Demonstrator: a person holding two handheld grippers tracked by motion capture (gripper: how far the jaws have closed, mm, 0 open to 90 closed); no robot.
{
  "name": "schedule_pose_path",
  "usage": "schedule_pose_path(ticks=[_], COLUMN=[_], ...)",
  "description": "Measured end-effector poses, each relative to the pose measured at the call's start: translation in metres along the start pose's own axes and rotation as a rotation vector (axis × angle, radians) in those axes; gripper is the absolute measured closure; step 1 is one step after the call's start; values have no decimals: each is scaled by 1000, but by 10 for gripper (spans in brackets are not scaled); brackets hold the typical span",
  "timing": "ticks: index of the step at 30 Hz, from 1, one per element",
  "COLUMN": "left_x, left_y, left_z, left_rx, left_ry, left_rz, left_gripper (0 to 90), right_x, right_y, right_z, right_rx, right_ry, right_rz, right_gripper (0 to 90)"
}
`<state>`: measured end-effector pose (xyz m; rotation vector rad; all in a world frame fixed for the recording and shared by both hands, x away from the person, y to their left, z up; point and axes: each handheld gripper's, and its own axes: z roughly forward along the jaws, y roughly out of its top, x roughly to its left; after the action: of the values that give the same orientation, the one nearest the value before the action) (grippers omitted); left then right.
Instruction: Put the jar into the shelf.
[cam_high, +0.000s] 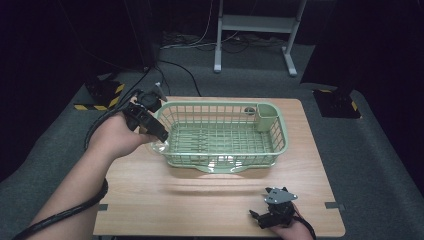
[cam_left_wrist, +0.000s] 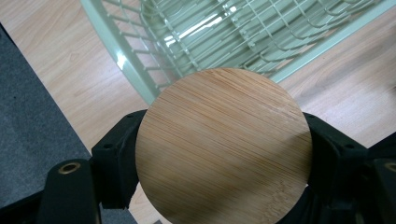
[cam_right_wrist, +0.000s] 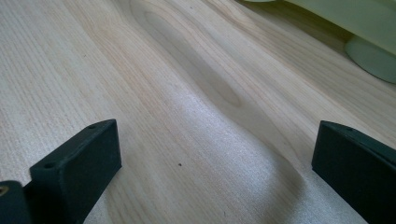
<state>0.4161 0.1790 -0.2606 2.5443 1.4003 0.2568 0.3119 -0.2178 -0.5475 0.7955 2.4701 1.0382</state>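
Basket (cam_high: 280, 145) blocks mid-table – bare table (cam_high: 200, 200) in front lies open

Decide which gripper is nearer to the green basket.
Left. The left gripper, clamped on a round wooden disc, is at the green basket's left rim; the right gripper sits apart at the table's near edge.

Matt bamboo disc (cam_left_wrist: 223, 147) (fine straight grain), glossy plastic basket (cam_left_wrist: 140, 65)

High view above the near side looking forward and down on the whole counter (cam_high: 210, 200), left gripper view close at the basket (cam_left_wrist: 140, 70) rim at 10 o'clock, right gripper view low over bare counter at 5 o'clock, all sharing basket and counter
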Motion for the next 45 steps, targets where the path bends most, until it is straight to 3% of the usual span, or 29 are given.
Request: schedule_pose_path(ticks=[22,45], left_x=[-16,-31], left_y=[49,82], left_z=[23,55], left_rx=[-1,-15], left_ry=[-7,-22], left_rz=[24,40], left_gripper=[241,241], right_x=[1,1], right_y=[0,0], right_z=[0,-1], right_rx=[-5,-7], right_ry=[1,1], right_rz=[-7,-7], right_gripper=[10,10])
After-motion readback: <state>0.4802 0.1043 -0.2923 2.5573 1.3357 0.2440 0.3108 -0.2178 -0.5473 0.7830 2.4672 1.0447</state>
